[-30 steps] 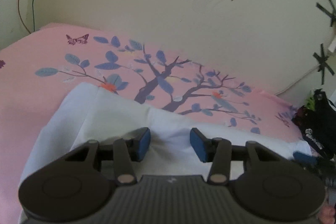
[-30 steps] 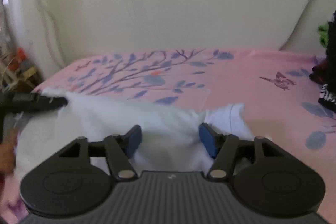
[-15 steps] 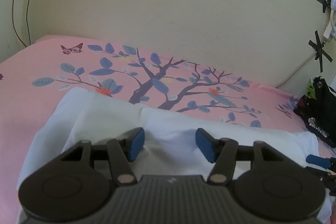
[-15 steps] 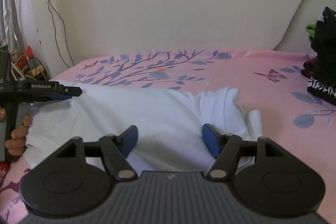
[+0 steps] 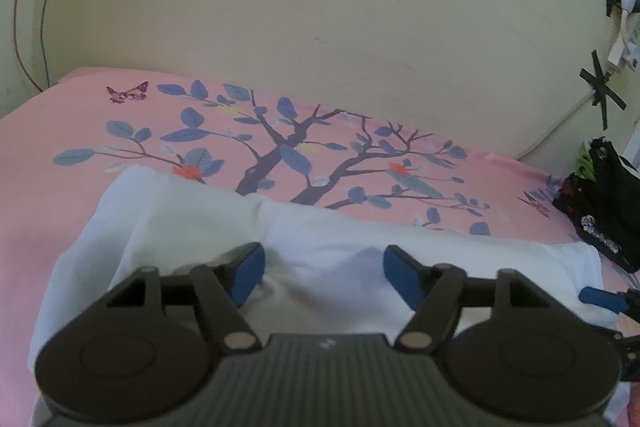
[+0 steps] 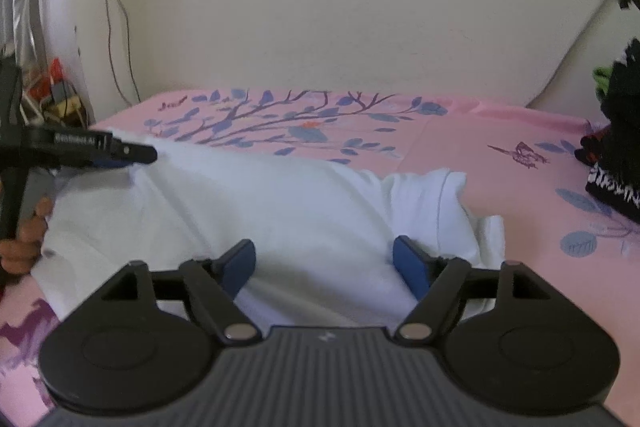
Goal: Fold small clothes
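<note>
A white garment (image 5: 192, 223) lies folded on the pink bedsheet (image 5: 72, 123) with a blue tree print. My left gripper (image 5: 324, 267) hovers over its near left part. Its jaws are opening, and the blue pads (image 5: 248, 273) stand apart from the cloth below them. My right gripper (image 6: 326, 259) is over the garment (image 6: 280, 211) near a sleeve (image 6: 436, 199). Its jaws are opening too, with only loose cloth beneath. The right wrist view shows the left gripper (image 6: 120, 155) at the garment's left edge, held by a hand (image 6: 24, 243).
A pile of dark clothes (image 5: 600, 203) sits at the bed's right side, also in the right wrist view as dark clothes (image 6: 616, 155). The wall (image 5: 320, 27) runs behind the bed, with cables (image 6: 116, 27) and clutter at the left corner.
Both pairs of jaws have spread wider. The raised cloth between the fingers has dropped and the garment lies flatter on the sheet.
</note>
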`<state>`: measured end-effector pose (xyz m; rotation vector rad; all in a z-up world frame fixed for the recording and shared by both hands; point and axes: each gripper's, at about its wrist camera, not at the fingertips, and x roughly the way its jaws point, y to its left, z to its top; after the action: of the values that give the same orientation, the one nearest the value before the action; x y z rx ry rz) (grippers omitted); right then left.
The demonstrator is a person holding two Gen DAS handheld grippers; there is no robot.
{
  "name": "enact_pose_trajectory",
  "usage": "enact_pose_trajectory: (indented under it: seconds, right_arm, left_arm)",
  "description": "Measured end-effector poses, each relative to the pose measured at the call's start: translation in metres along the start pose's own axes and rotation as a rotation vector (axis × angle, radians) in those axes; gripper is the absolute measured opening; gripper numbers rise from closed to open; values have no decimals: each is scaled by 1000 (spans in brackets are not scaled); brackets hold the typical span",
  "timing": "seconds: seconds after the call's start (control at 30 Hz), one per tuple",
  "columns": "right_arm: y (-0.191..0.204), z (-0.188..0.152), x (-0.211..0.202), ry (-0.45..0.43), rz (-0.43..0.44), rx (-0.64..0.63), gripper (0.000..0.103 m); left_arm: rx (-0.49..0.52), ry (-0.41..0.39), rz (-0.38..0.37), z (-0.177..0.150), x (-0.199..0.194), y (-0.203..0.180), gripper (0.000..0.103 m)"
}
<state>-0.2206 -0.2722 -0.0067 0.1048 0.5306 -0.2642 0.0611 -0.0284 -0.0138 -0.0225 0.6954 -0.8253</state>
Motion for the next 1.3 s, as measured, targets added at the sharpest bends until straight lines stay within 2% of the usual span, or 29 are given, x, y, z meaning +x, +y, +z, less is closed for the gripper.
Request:
enact_pose_trajectory:
  seconds: [0.13, 0.33, 0.43, 0.57, 0.9, 1.3]
  right_arm:
    - [6, 1, 4, 22, -6, -46, 79]
    - [11, 1, 8, 42, -22, -96, 82]
    - [12, 1, 8, 46, -26, -107, 82]
    - [17, 0, 10, 51, -46, -137, 82]
    - [19, -9, -5, 50, -53, -195, 82]
    - [20, -12, -9, 46, -45, -174, 83]
  left_arm:
    - [24, 9, 3, -1, 0, -3, 77]
    - [67, 28, 3, -1, 2, -8, 87]
    - [109, 39, 28, -3, 4, -15, 89]
    - [165, 64, 50, -5, 8, -25, 101]
    - [263, 93, 133, -12, 12, -42, 103]
    - [296, 98, 149, -15, 13, -44, 103]
